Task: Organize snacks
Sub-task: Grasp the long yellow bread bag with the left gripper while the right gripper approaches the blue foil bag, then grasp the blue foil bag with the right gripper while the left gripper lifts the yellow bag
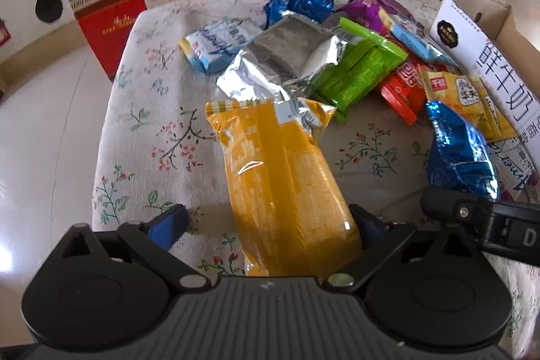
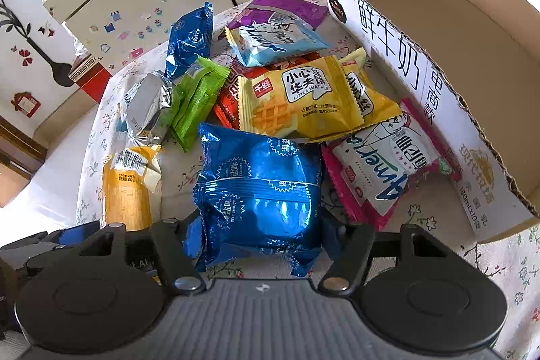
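The left wrist view shows the left gripper (image 1: pixel 270 221) with its jaws wide apart around the near end of the long yellow packet (image 1: pixel 287 184), which lies flat on the flowered bench (image 1: pixel 148 137). The left blue pad stands clearly away from the wrapper; the right pad is just beside it, and I cannot tell if it touches. So this gripper is open and holds nothing. To grasp well, I think it should center on the packet first, then close slowly, because the wrapper is soft and slippery.

Further right lies the heap: a silver packet (image 1: pixel 283 56), a green packet (image 1: pixel 357 70), a red one and yellow waffle packets.

In the right wrist view, the right gripper (image 2: pixel 260 235) has the blue foil packet (image 2: pixel 260 188) between its fingers, and both seem to press on the puffy sides, so I judge it is gripping this packet. The grip should be gentle, so that the snack inside does not break. The cardboard box (image 2: pixel 405 63) stands at the right with its open side up, near the packet. A short lift over the torn wall seems enough to put it inside.
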`<state>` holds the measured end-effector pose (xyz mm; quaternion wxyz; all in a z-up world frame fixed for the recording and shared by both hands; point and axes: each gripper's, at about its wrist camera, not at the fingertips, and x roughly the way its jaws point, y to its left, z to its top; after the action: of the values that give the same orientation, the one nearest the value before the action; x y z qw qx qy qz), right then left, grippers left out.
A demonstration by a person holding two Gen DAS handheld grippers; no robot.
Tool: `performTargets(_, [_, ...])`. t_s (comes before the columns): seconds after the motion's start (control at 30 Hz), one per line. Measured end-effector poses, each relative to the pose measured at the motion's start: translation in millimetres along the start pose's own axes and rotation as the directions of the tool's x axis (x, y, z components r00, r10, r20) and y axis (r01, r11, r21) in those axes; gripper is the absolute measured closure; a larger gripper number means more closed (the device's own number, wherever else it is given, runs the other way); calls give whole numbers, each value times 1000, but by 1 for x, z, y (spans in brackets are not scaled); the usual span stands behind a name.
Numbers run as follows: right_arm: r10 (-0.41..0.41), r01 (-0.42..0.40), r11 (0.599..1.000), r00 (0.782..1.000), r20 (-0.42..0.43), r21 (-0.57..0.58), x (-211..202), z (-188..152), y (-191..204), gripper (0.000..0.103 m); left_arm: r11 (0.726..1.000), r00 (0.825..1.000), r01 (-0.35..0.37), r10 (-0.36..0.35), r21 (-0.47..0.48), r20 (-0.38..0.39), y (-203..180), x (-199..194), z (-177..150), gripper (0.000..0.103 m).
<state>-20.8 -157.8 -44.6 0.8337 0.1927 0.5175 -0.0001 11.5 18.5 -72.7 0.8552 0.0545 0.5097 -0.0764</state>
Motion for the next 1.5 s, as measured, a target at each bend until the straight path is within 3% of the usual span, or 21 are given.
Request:
performTargets(0.07, [3,-3,1000,1000,-1,2,0,0,0,32,999,999,33,-33,31,22,-4,-4,0,36])
performTargets(0.13, [7,-7,1000,1000,-3,2,1,0,1,32,999,999,42,-43,34,25,-6,-9,-1,44])
performTargets(0.37, [40,-40,999,999,-3,-15,-5,0,7,33,997,997,46,-49,57,53,-7,-17,-4,50])
performTargets(0.8, [34,-20,993,993,116,-116,-34,11,18,33,995,985,57,-69,82,156,-7,-47,4,53])
performTargets(1.2, [46,-31,995,984,173,-91,-51,19,8,33,995,968,55,-74,86,239,-15,-65,16,59])
performTargets(1.4, [41,-27,996,985,170,-85,-53,18,6,33,992,973,75,-94,99,212,-21,-62,16,60])
performTargets(1.5, [35,-22,997,985,170,-77,-54,19,4,33,993,981,54,-72,104,181,-20,-57,13,47])
